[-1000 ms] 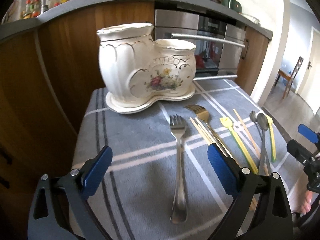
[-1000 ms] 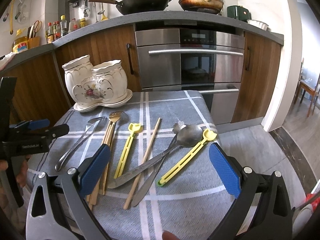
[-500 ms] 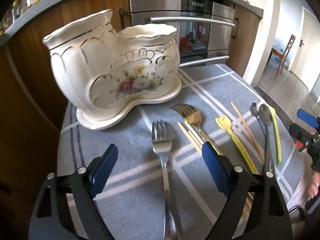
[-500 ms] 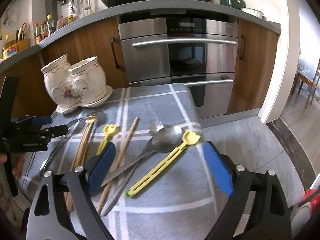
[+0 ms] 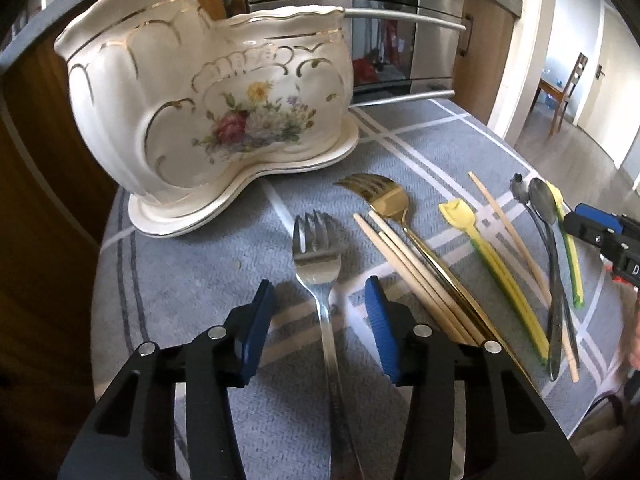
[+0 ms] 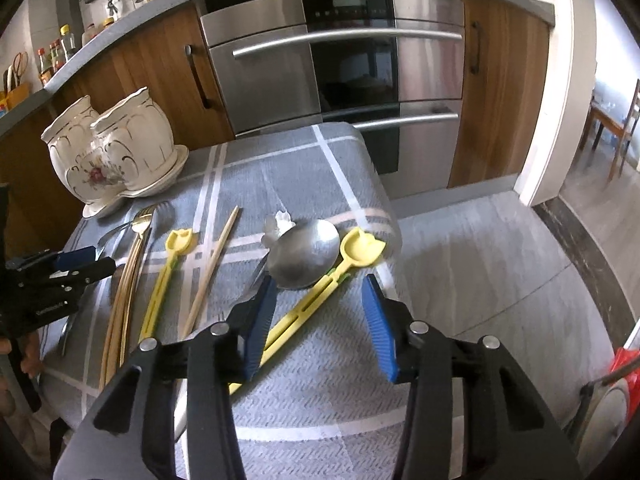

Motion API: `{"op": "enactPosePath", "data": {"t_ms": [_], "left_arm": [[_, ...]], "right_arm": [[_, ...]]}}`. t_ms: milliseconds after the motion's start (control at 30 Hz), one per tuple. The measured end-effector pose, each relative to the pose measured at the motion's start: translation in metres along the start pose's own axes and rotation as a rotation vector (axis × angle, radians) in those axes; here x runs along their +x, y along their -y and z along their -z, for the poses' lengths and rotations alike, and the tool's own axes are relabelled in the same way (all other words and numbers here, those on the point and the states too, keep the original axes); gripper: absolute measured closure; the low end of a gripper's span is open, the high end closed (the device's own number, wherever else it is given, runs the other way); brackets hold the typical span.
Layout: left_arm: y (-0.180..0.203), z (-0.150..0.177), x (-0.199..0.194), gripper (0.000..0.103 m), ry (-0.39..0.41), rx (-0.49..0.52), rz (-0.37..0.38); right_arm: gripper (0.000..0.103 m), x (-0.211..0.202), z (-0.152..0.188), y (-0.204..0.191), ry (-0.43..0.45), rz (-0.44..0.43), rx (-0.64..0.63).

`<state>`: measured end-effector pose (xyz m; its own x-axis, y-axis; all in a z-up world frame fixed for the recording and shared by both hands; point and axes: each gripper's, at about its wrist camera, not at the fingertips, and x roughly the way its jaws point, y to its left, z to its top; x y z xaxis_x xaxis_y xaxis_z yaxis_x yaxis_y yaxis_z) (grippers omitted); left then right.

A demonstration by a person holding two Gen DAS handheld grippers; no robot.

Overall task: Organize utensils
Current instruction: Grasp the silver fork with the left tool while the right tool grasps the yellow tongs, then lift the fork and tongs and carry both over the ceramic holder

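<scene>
Left gripper (image 5: pixel 320 312): jaws released, straddling the neck of the silver fork (image 5: pixel 318 264), one blue pad on either side with a gap visible on both; not yet gripping. Fork lies flat on the grey-checked tabletop (image 5: pixel 192 280). Its long axis runs almost straight along the jaws' forward direction, tines ahead of the pads and pointing toward the ceramic holder (image 5: pixel 208 112), handle running back beneath the gripper body. The pads therefore face the narrow sides of the neck, so closing should pinch across the thin width; judgement only, no contact seen. Holder stands ahead and left of these jaws, upright on its saucer; both openings look unoccupied from here, the insides not visible. To the right of the jaws, just beside the right pad: wooden chopsticks (image 5: pixel 408 264) and the gold fork (image 5: pixel 384 196), roughly parallel to the silver fork; risk of the right pad nudging them. Right gripper (image 6: pixel 320 312): jaws released, holding nothing. Yellow spoon (image 6: pixel 312 300) lies diagonally across its gap, bowl ahead and right, handle passing under the left pad; metal spoon (image 6: pixel 304 252) just ahead. Left gripper is the nearer one to the holder and already aligned on its item. Task looks barely begun: all utensils seen lie on the tabletop.
</scene>
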<state>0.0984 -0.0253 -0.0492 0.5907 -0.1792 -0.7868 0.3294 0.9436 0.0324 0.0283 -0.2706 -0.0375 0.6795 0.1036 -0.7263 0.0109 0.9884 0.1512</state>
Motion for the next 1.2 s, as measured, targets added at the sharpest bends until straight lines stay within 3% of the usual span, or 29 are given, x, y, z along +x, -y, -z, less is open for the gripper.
{"op": "enactPosePath", "data": {"t_ms": [200,267,367,500,567,800,1200], "left_arm": [[0.001,-0.002,0.000,0.068,0.008,0.004,0.005],[-0.001,-0.001,0.000,0.083,0.010,0.002,-0.003],[-0.003,-0.001,0.000,0.084,0.009,0.004,0.005],[-0.008,0.000,-0.003,0.087,0.005,-0.008,0.020],[-0.012,0.000,-0.005,0.096,0.000,-0.021,0.044],[-0.019,0.003,-0.017,0.096,0.027,-0.040,0.066],[-0.021,0.004,-0.049,0.097,0.133,-0.042,0.077]], "right_arm": [[0.059,0.009,0.000,-0.006,-0.044,0.048,-0.049],[0.059,0.009,0.000,-0.009,-0.066,0.059,-0.076],[0.060,0.010,-0.002,-0.012,-0.109,0.065,-0.108],[0.079,0.009,-0.004,-0.007,-0.124,0.051,-0.090],[0.083,0.010,-0.004,-0.007,-0.116,0.061,-0.101],[0.093,0.008,-0.001,-0.001,-0.089,0.055,-0.074],[0.093,-0.024,-0.007,-0.002,0.056,-0.002,-0.035]]}}
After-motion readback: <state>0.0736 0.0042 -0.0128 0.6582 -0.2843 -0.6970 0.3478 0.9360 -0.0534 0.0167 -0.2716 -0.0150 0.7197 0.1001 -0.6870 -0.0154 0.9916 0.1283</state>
